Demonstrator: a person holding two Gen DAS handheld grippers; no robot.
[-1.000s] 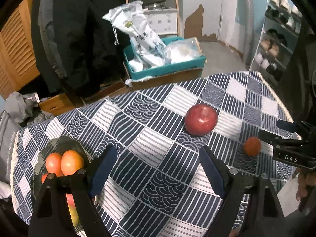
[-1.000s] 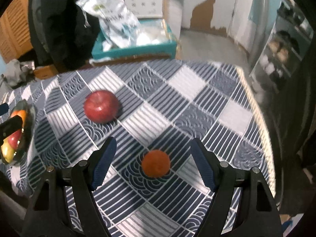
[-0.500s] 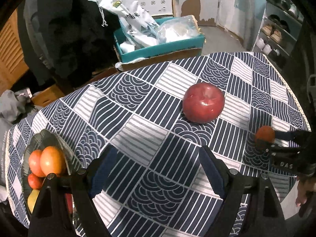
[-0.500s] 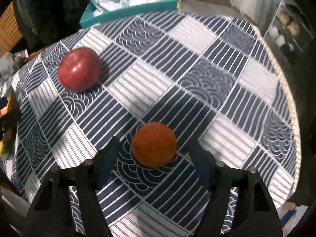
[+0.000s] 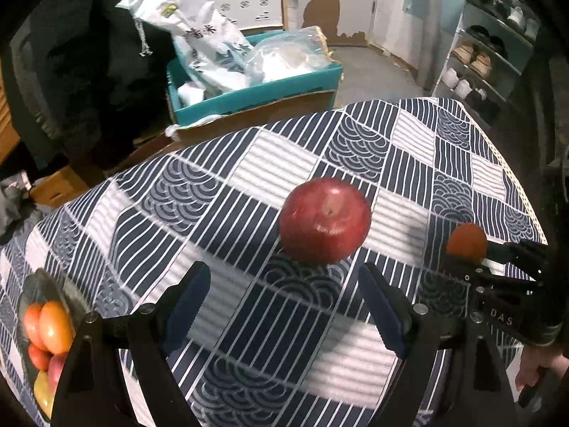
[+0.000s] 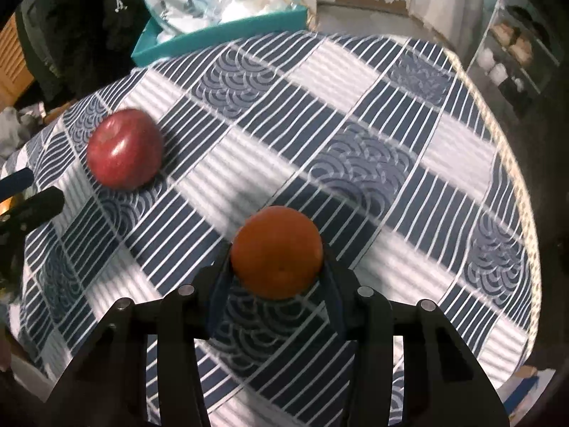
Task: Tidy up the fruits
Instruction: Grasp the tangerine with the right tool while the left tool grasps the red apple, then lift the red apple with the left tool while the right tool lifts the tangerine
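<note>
The right gripper [image 6: 277, 270] pinches the orange [image 6: 276, 251], which hides its fingertips. The left gripper [image 5: 284, 306] is spread before the apple [image 5: 324, 220]; the bowl [image 5: 69, 297], cut off, probably holds tomatoes.

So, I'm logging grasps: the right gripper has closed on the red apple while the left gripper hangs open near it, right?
Not quite. The right gripper has closed on the small orange fruit, not the red apple, as the right wrist view shows. The apple sits free on the tablecloth, and the left gripper does hang open near it.
</note>
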